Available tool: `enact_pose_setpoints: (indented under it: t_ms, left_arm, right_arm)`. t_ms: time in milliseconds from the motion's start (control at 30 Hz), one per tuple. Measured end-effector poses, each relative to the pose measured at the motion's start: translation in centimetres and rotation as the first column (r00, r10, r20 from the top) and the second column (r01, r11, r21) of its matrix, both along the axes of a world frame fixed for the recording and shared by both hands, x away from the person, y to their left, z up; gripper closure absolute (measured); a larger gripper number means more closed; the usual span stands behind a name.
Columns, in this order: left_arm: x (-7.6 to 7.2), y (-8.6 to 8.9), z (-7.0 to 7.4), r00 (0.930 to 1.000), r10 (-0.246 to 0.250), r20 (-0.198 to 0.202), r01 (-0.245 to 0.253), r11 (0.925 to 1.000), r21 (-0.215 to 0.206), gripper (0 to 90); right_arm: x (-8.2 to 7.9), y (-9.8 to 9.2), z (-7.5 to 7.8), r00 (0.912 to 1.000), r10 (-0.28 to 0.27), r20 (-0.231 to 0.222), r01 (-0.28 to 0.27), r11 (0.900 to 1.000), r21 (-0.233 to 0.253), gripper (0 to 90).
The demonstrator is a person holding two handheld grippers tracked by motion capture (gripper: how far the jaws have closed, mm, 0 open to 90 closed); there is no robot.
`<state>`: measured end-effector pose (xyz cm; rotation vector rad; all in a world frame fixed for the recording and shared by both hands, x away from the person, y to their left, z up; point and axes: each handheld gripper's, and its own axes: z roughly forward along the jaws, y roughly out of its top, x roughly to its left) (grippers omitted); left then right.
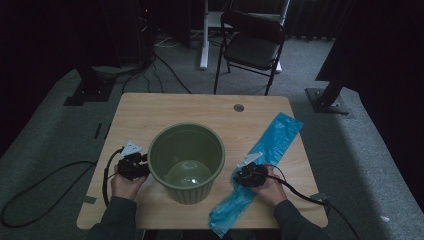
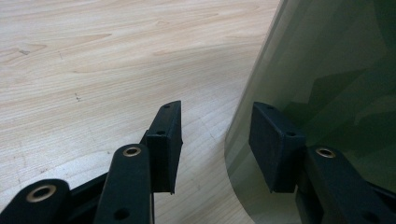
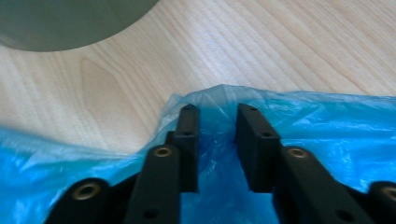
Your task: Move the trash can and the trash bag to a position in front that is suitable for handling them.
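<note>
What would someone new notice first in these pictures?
A big green bin stands mid-table, open and empty. To its right, a bright blue plastic bag lies flat and slantwise on the wooden table. The right gripper straddles a raised fold of it; the left gripper sits open beside the bin's wall.

— Where do we have room on the tabletop (image 1: 150,107)?

— The far strip behind the green pot (image 1: 186,161) lies bare, and so does the left side, seen past our left gripper (image 2: 215,135).

— What blocks us?

— The pot stands in the middle, between our hands; its wall sits against one of the left fingers (image 2: 275,144). On the right, the blue plastic bag (image 1: 265,155) runs slantwise from the near edge toward the far corner, and bare wood separates it from the pot.
</note>
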<state>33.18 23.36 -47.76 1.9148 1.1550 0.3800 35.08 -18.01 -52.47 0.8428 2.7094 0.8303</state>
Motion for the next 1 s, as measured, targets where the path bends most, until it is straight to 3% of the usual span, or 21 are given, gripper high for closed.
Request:
enact_pose_setpoints:
  t_ms: [200, 367, 533, 567, 600, 633, 1000]
  left_arm:
    - [0.0, 0.0, 0.0, 1.0000, 0.000, 0.002, 0.000, 1.0000, 0.003, 54.7]
    - [0.0, 0.0, 0.0, 1.0000, 0.001, 0.004, -0.001, 1.0000, 0.005, 54.8]
    - [0.0, 0.0, 0.0, 1.0000, 0.001, 0.006, -0.001, 1.0000, 0.006, 54.8]
    - [0.0, 0.0, 0.0, 1.0000, 0.001, 0.006, -0.001, 1.0000, 0.006, 54.8]
    - [0.0, -0.1, 0.0, 1.0000, 0.001, 0.006, -0.001, 1.0000, 0.007, 54.8]
    - [0.0, -0.1, 0.0, 1.0000, 0.001, 0.007, -0.001, 1.0000, 0.007, 54.8]
    - [0.0, 0.0, 0.0, 1.0000, -0.001, 0.007, 0.001, 1.0000, 0.009, 54.9]
  right_arm:
    - [0.5, -0.1, 0.0, 0.9993, -0.034, 0.015, 0.034, 0.999, -0.012, 80.6]
    - [1.7, -0.7, 0.3, 0.9938, -0.104, 0.041, 0.105, 0.994, -0.026, 84.0]
    - [3.6, -1.8, 1.0, 0.9756, -0.208, 0.070, 0.209, 0.978, -0.011, 85.4]
    - [3.6, -1.8, 1.0, 0.9756, -0.208, 0.070, 0.209, 0.978, -0.011, 85.4]
    - [4.1, -1.9, 1.1, 0.9713, -0.224, 0.079, 0.226, 0.974, -0.011, 85.4]
    - [5.2, -2.3, 1.3, 0.9599, -0.266, 0.089, 0.267, 0.964, 0.000, 86.0]
    - [8.5, -1.8, 1.7, 0.9365, -0.334, 0.107, 0.335, 0.942, 0.009, 87.5]
